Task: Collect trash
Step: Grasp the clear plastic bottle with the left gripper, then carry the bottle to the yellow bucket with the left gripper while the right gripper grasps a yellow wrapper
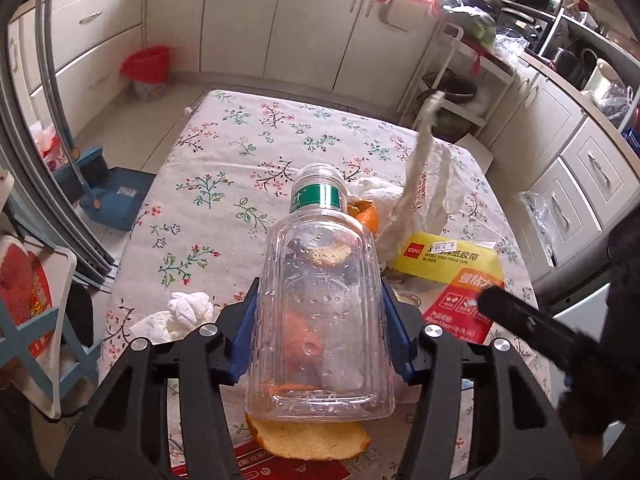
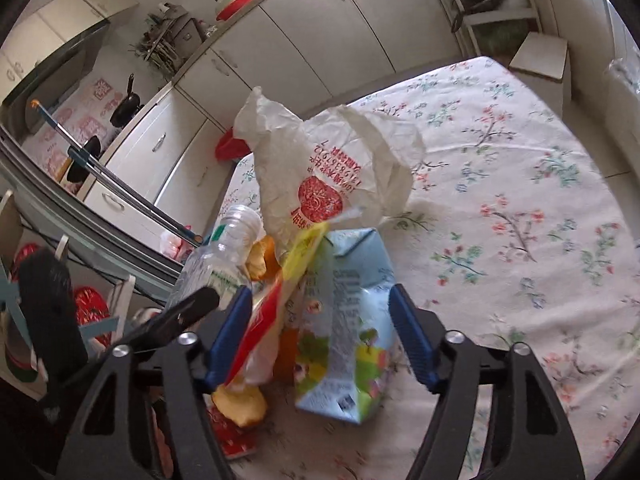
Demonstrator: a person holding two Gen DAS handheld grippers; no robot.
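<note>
My left gripper [image 1: 318,320] is shut on a clear plastic bottle [image 1: 320,312] with a green neck band, held over the floral table [image 1: 224,152]. Orange peel [image 1: 308,440] lies under it, more peel [image 1: 366,214] behind it. A crumpled tissue [image 1: 176,316] lies to the left. A yellow and red tape packet [image 1: 452,276] and a white plastic bag [image 1: 424,196] lie to the right. My right gripper [image 2: 320,332] stands open around a light blue carton [image 2: 348,320] and the tape packet [image 2: 272,312], the bag [image 2: 320,164] behind them. The bottle [image 2: 216,256] shows at its left.
A red-lined bin [image 1: 148,72] stands on the floor by the white cabinets. A blue dustpan [image 1: 112,196] lies left of the table. A white rack [image 1: 456,92] and a cardboard box [image 2: 544,60] stand past the table's far edge. Peel [image 2: 240,404] and red packaging [image 2: 232,436] lie near my right gripper.
</note>
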